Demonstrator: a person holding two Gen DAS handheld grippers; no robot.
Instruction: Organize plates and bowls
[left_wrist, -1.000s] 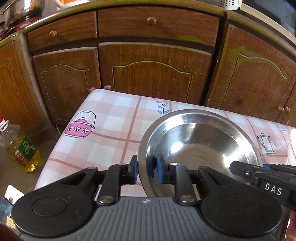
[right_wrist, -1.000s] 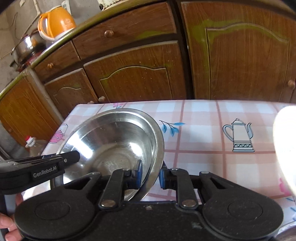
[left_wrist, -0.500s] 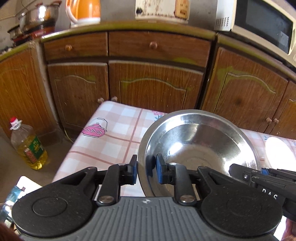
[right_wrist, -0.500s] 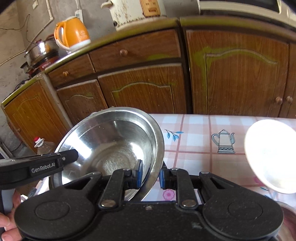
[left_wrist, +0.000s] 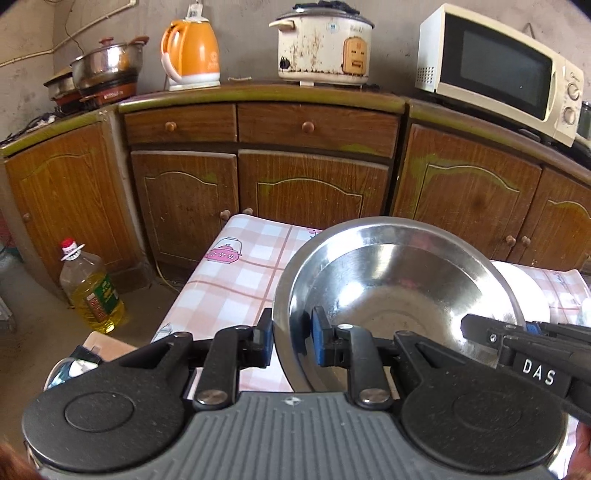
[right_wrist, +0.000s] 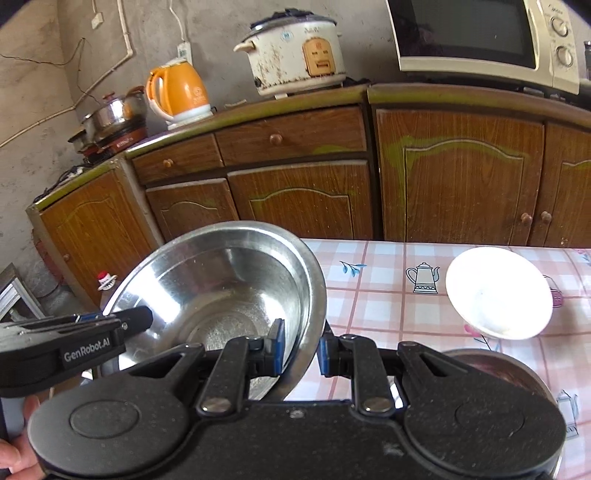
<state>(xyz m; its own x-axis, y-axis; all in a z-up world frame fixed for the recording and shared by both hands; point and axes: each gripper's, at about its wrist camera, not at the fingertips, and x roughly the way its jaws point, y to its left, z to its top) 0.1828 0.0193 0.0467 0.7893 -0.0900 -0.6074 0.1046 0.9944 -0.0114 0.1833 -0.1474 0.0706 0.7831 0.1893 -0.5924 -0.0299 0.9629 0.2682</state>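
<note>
Both my claws clamp steel basin by opposite rim edges: left gripper, right gripper. Basin held above checked tablecloth. White bowl unsorted on table, another steel bowl beside it. Sorting barely begun, I judge.

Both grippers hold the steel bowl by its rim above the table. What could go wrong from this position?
1. The steel bowl hangs only from thin rim pinches by the left gripper and the right gripper; the smooth metal may slip if the hands drift apart.
2. The white bowl and another metal dish sit on the table beside it; a low sideways move might knock them.
</note>
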